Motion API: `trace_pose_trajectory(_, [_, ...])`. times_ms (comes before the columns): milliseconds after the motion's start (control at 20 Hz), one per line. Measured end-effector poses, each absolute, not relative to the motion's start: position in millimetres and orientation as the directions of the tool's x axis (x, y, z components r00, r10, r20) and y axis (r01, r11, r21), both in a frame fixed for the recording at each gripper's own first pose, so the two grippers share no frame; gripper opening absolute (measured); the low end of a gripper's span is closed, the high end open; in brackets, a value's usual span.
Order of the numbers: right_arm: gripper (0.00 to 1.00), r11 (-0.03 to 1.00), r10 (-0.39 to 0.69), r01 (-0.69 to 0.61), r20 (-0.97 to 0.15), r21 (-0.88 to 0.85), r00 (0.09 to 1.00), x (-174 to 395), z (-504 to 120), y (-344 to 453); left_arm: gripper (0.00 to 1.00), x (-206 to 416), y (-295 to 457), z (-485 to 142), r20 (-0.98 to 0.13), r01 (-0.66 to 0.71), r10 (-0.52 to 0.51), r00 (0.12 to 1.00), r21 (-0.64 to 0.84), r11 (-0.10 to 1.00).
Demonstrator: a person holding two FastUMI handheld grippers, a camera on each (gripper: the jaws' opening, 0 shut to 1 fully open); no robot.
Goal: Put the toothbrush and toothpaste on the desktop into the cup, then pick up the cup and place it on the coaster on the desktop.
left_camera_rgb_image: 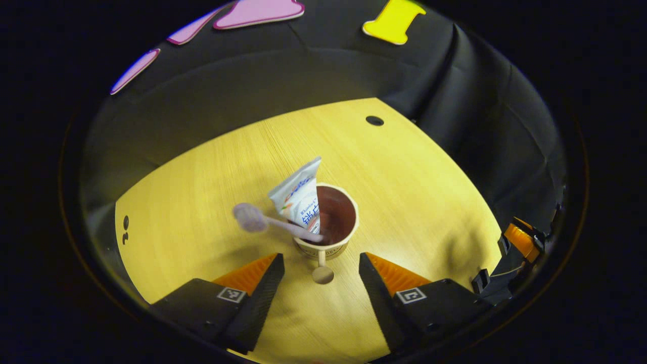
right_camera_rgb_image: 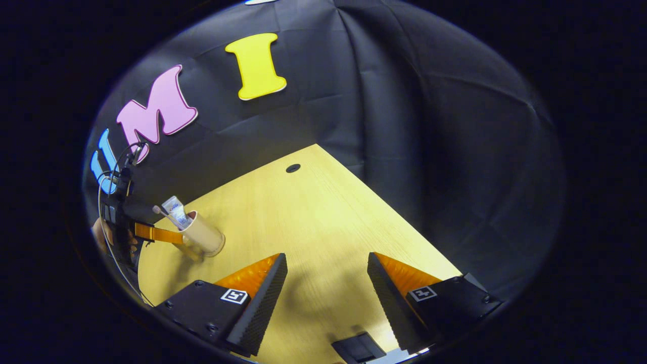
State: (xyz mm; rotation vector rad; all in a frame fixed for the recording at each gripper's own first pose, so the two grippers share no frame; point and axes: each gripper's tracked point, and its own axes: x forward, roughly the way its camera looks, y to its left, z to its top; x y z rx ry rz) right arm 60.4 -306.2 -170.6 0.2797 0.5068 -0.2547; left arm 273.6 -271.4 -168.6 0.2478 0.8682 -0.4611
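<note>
A tan cup (left_camera_rgb_image: 327, 246) with a dark inside stands upright on the wooden desktop (left_camera_rgb_image: 414, 202). It holds a white toothpaste tube (left_camera_rgb_image: 302, 194) and a pale toothbrush (left_camera_rgb_image: 263, 221) that leans out to the left. A small round-ended stub (left_camera_rgb_image: 322, 273) juts from the cup's near side. My left gripper (left_camera_rgb_image: 321, 258) is open, its fingertips just short of the cup on either side. In the right gripper view the cup (right_camera_rgb_image: 203, 235) is far left, with the left gripper (right_camera_rgb_image: 154, 233) beside it. My right gripper (right_camera_rgb_image: 327, 257) is open over bare wood, and a dark flat square (right_camera_rgb_image: 358, 348), perhaps the coaster, lies below it.
Black cloth walls close the desk at the back and right. The desktop (right_camera_rgb_image: 313, 212) has a round cable hole (left_camera_rgb_image: 374, 120) near its far corner, also seen as a hole (right_camera_rgb_image: 292, 168) in the right gripper view. The right gripper (left_camera_rgb_image: 520, 242) sits at the right edge of the left gripper view.
</note>
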Motion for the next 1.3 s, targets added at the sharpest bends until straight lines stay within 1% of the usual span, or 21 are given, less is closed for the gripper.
trace_pose_trajectory(50, [0.98,0.935,-0.165,0.297,-0.499,0.196,0.85,59,-163,-301,0.94,268,-271,-153,-0.744,0.489,-0.311,0.592,0.024,0.872])
trace_pose_trajectory(100, [0.98,0.938,-0.161,0.286,-0.488,0.194,0.858,59,-153,-294,1.0,261,-267,-134,-0.706,0.487,-0.329,0.628,0.026,0.873])
trace_pose_trajectory(300, [0.98,0.956,-0.135,0.233,-0.438,0.177,0.888,52,-113,-261,1.0,220,-236,-64,-0.549,0.438,-0.331,0.767,0.073,0.896])
trace_pose_trajectory(500, [0.98,0.972,-0.085,0.159,-0.38,0.17,0.921,42,-71,-215,1.0,173,-189,-11,-0.414,0.323,-0.279,0.867,0.037,0.946])
trace_pose_trajectory(650, [0.98,0.986,-0.045,0.094,-0.329,0.137,0.943,26,-41,-177,1.0,132,-139,13,-0.342,0.201,-0.179,0.922,0.027,0.979])
trace_pose_trajectory(850, [0.98,0.994,0.001,0.029,-0.268,0.108,0.963,-5,-18,-129,1.0,80,-95,25,-0.269,0.107,-0.106,0.957,-0.01,0.994])
trace_pose_trajectory(1050, [0.98,0.994,0.031,-0.005,-0.245,0.105,0.969,-35,-20,-88,1.0,40,-72,25,-0.213,0.095,-0.104,0.972,-0.051,0.994])
trace_pose_trajectory(1300, [0.98,0.996,0.044,-0.025,-0.241,0.08,0.97,-67,-25,-56,1.0,19,-50,29,-0.171,0.079,-0.08,0.982,-0.013,0.997])
